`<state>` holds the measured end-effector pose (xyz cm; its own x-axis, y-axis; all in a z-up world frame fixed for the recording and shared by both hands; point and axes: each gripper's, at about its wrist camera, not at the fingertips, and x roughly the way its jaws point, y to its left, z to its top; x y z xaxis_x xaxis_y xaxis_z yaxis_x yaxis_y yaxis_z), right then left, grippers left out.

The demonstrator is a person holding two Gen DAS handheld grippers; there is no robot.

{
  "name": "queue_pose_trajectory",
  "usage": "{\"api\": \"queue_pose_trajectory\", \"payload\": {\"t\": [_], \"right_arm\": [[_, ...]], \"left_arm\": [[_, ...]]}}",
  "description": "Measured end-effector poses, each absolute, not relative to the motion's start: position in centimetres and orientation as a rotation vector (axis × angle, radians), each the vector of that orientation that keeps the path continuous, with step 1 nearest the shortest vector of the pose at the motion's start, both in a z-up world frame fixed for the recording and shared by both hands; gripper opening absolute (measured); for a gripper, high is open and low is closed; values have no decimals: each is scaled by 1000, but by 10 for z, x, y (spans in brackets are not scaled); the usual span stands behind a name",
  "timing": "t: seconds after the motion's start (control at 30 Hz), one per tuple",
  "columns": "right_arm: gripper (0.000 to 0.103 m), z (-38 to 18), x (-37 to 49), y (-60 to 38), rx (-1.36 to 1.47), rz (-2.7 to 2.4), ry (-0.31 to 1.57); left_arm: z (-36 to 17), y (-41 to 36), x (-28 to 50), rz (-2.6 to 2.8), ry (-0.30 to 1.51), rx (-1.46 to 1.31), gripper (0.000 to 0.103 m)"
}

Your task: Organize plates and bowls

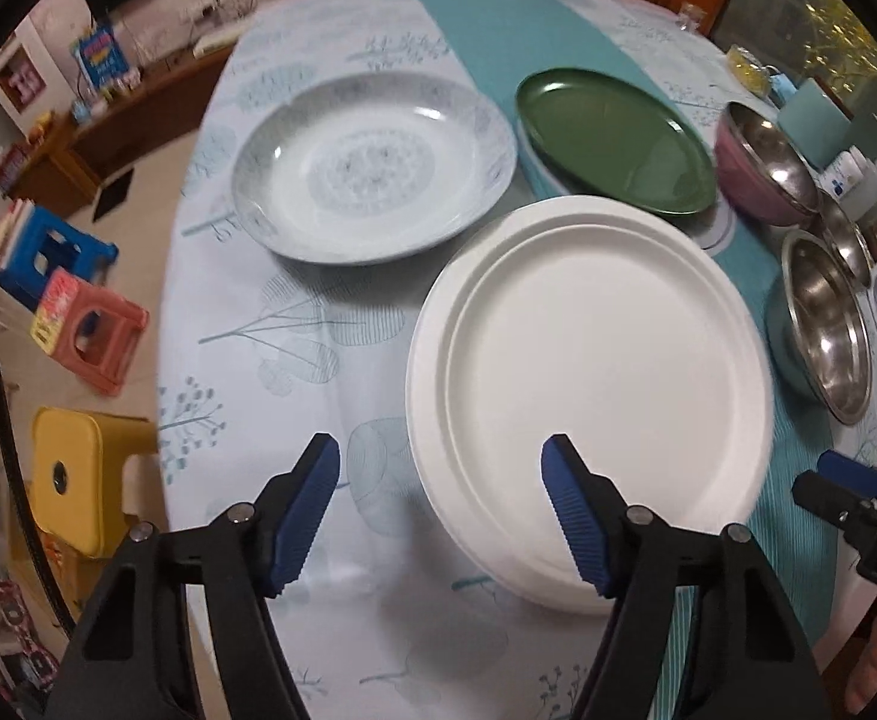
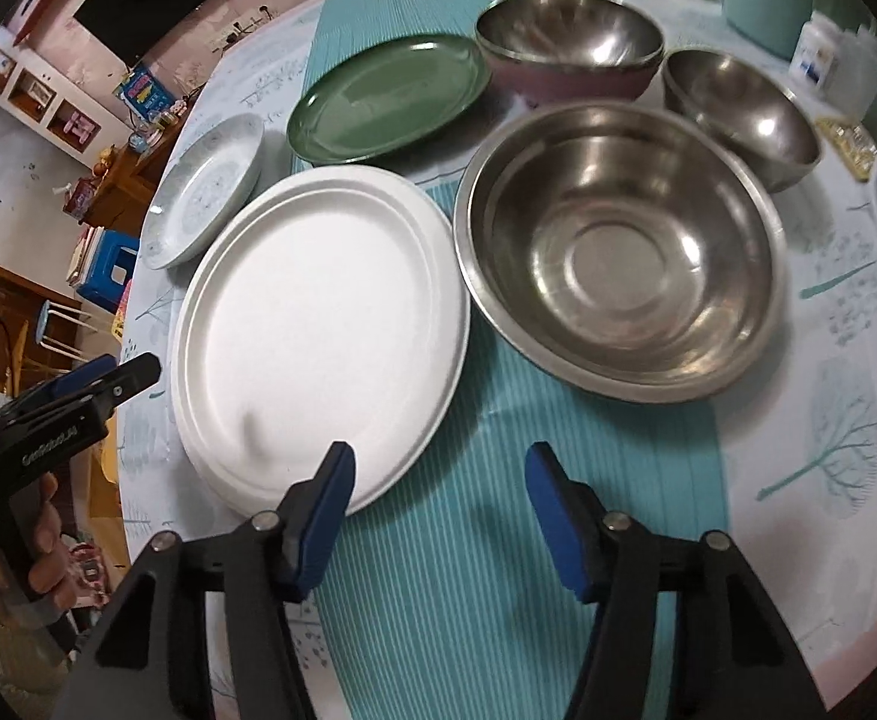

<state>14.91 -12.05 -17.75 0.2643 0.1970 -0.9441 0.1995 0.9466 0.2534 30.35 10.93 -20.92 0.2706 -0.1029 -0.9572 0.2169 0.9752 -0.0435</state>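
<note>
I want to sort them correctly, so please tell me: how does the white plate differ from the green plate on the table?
The white plate is round; the green plate is oval. The white plate looks matte, like a disposable one, and seems to be a stack of two or more; the green plate is glossy and single. The white plate lies nearest the grippers; the green plate lies further back, by the pink-sided bowl. Both are shallow, empty and right side up.

We see bare surface [image 1: 330,372] left of the white plates [image 1: 606,384] and open runner [image 2: 474,480] in front; the large steel bowl [image 2: 618,252] crowds their right, the green plate [image 2: 384,96] sits behind
</note>
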Motion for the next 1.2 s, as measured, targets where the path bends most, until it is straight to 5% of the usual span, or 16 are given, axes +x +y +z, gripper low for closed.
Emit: {"api": "queue_pose_trajectory", "payload": {"t": [0.33,0.7,0.9,1.2], "right_arm": [[51,-205,176,-117,355,-41,1325],[34,-213,188,-117,325,-62,1319],[24,-212,188,-113,294,-55,1312],[24,-204,186,-111,256,-36,1294]], "left_arm": [[-238,115,332,-251,1370,40,56],[-257,122,351,-287,1434,-20,40],[-259,118,357,-277,1432,16,22],[-236,121,331,-309,1358,46,20]]}}
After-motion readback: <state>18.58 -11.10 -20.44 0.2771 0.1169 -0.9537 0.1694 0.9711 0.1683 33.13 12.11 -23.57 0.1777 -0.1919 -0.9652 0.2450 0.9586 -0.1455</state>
